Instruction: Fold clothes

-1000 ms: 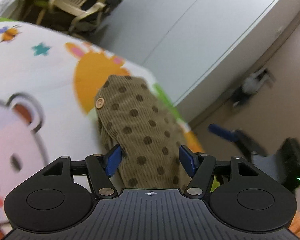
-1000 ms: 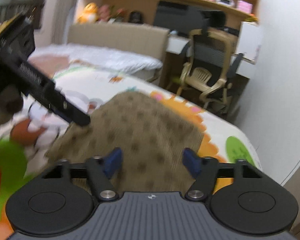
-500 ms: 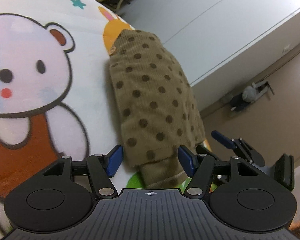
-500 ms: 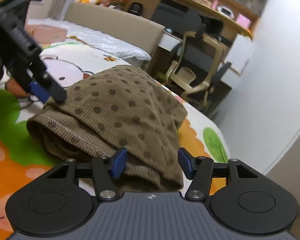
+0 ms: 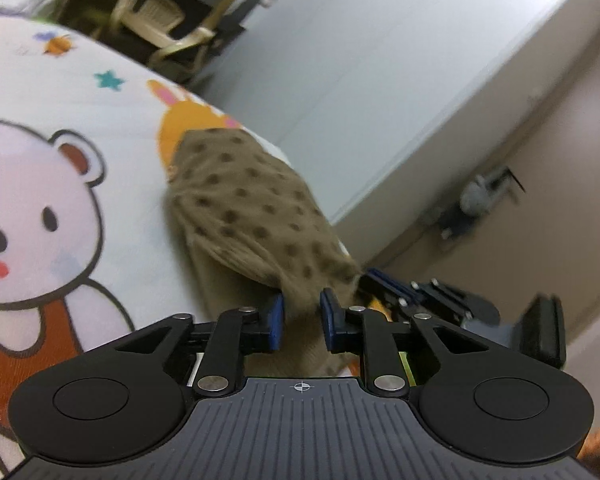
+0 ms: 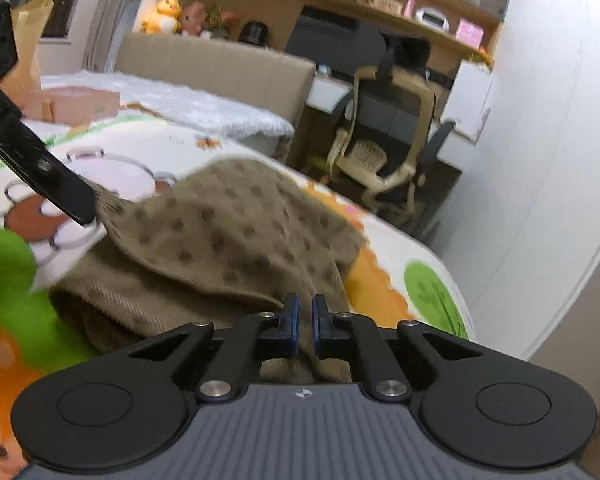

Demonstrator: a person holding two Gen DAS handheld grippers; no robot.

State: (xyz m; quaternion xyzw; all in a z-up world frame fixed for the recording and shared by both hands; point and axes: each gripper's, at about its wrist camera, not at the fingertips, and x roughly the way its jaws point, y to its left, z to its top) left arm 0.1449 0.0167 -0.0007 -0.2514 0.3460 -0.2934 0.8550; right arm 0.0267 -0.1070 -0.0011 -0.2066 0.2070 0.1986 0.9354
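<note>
The brown dotted garment (image 5: 256,216) is spread on the cartoon-print bed (image 5: 52,128), reaching away from both tools. Its near edge is pinched by the left tool (image 5: 300,322), whose jaws have just been closing to a narrow gap on the cloth; the right tool (image 6: 304,322) has just been clamped nearly together on the same edge. A fold appears to be starting: next, both corners would need lifting together and carrying forward over the far part.

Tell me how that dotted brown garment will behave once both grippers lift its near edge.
The garment will probably sag between the grippers, since it already drapes in soft folds. Its ribbed, corduroy-like cloth looks thick, so likely grippy rather than slippery. The lower layer may stay on the bedsheet.
</note>
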